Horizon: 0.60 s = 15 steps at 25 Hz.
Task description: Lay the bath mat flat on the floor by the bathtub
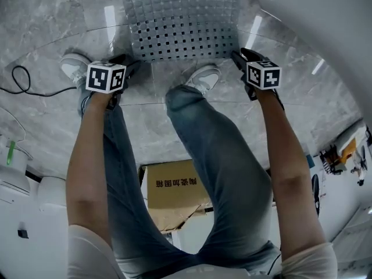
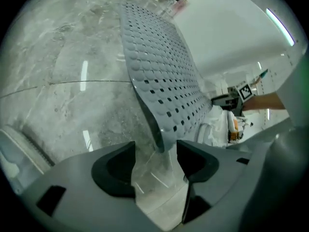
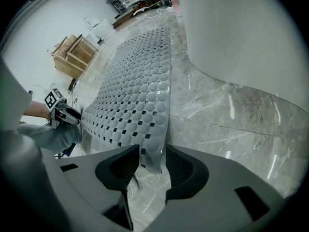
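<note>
The grey perforated bath mat (image 1: 180, 22) lies spread on the marble floor beside the white bathtub (image 1: 325, 16), with its near edge at my two grippers. My left gripper (image 1: 129, 64) is at the mat's near left corner. In the left gripper view that corner (image 2: 161, 134) curls up between the jaws of the left gripper (image 2: 155, 153), which stand apart with gaps on both sides. My right gripper (image 1: 238, 57) is at the near right corner. In the right gripper view the mat (image 3: 140, 91) ends as a loose corner between the spread jaws of the right gripper (image 3: 152, 161), beside the bathtub (image 3: 241, 33).
The person's shoes (image 1: 204, 77) stand just behind the mat's near edge. A black cable (image 1: 20, 80) loops on the floor at the left. A cardboard box (image 1: 174, 193) sits behind the legs. A wooden crate (image 3: 72, 54) stands by the far wall.
</note>
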Motion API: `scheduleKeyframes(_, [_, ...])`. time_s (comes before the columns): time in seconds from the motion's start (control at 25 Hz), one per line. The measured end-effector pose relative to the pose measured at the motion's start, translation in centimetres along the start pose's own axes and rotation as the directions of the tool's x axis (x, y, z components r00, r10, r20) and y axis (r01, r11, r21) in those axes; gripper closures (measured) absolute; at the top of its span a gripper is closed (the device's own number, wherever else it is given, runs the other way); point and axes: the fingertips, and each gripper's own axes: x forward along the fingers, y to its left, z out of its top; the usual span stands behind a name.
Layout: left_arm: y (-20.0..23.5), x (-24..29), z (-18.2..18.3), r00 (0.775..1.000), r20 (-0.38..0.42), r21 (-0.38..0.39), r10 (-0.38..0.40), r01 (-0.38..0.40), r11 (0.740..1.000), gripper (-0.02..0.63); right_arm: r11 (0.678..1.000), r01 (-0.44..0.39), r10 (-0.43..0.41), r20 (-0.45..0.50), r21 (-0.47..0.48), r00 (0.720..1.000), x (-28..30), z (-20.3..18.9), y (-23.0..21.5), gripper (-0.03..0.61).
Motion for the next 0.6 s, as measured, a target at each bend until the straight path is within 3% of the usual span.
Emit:
scheduleKeyframes(0.16, [-1.0,0.8,-2.4,0.993,-0.116,0.199,-0.004,0.027,0.98,0.328,0.997,-0.055,0.056,0.003,-0.059,0.998,-0.3,0.0,0.8,0.342])
scheduleKeyframes(0.32, [-1.9,3.5,-3.0,0.994,-0.103,0.391,0.042,0.002,0.921,0.335,0.989,-0.072,0.063,-0.079,-0.125,0.995,0.6,-3.2,1.4,0.301])
scheduleKeyframes(0.44, [-2.8,5.2,-2.4,0.995,-0.079,0.433,0.054,-0.015,0.901,0.426,0.987,-0.037,0.021,-0.105,-0.153,0.994,1.5,-4.4,1.4,0.31])
scheduleKeyframes(0.48, [-2.8,5.6,-2.4,0.995,-0.081,0.433,0.062,-0.021,0.901,0.428,0.989,-0.016,0.002,-0.096,-0.145,0.995,1.8,-4.4,1.2,0.326])
scheduleKeyframes(0.6, [-2.7,5.9,-2.6,0.995,-0.078,0.391,0.059,-0.024,0.92,0.453,0.994,0.042,-0.049,-0.068,-0.1,0.997,1.7,-4.2,0.5,0.399])
